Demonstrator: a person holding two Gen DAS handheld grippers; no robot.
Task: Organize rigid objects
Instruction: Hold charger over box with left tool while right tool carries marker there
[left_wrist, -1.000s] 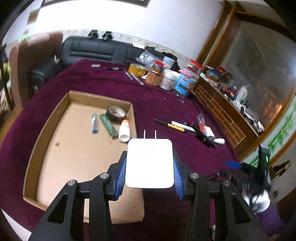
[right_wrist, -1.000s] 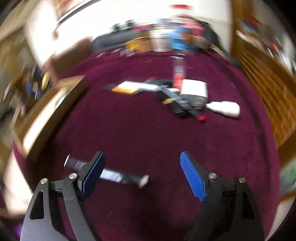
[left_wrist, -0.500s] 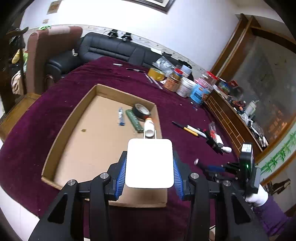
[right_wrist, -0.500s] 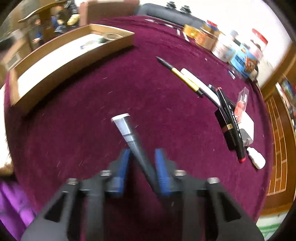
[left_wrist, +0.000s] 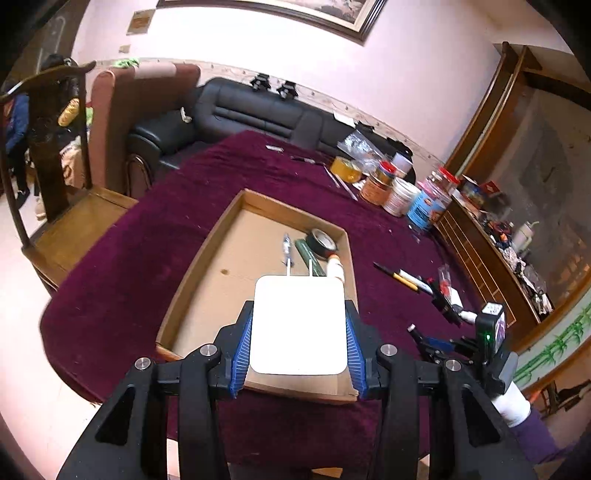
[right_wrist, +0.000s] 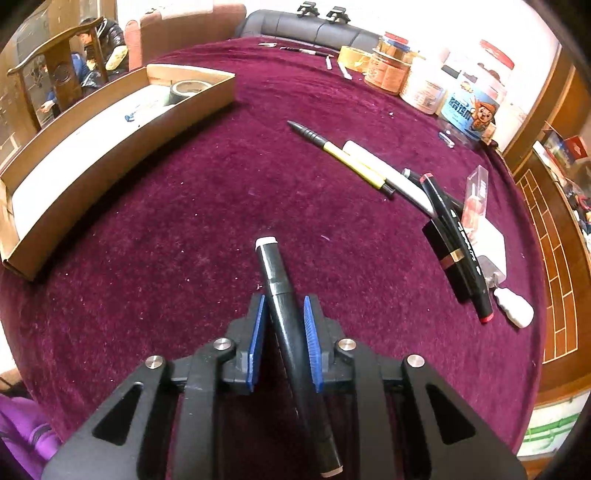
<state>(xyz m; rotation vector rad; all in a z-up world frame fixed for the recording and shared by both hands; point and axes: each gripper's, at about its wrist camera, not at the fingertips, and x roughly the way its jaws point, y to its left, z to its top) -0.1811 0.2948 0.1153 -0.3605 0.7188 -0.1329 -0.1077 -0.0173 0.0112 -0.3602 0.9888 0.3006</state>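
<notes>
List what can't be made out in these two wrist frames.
- White charger, left wrist view: only its flat face and two prongs show; the sides are covered by the jaws of the left gripper.
- Black marker, right wrist view: its rear end runs under the right gripper body; no label is readable.
- Cardboard tray, right wrist view: the near wall hides most of its contents.
- Jars, left wrist view: labels too small.

Ahead of your right gripper (right_wrist: 282, 314): bare cloth (right_wrist: 192, 221) up to the box (right_wrist: 122, 144) wall at far left; pens (right_wrist: 369, 166) and markers (right_wrist: 458, 236) crowd the right. Below your left gripper (left_wrist: 298, 325): open box floor (left_wrist: 229, 273); tape (left_wrist: 321, 242) and small items block its far right corner.
</notes>
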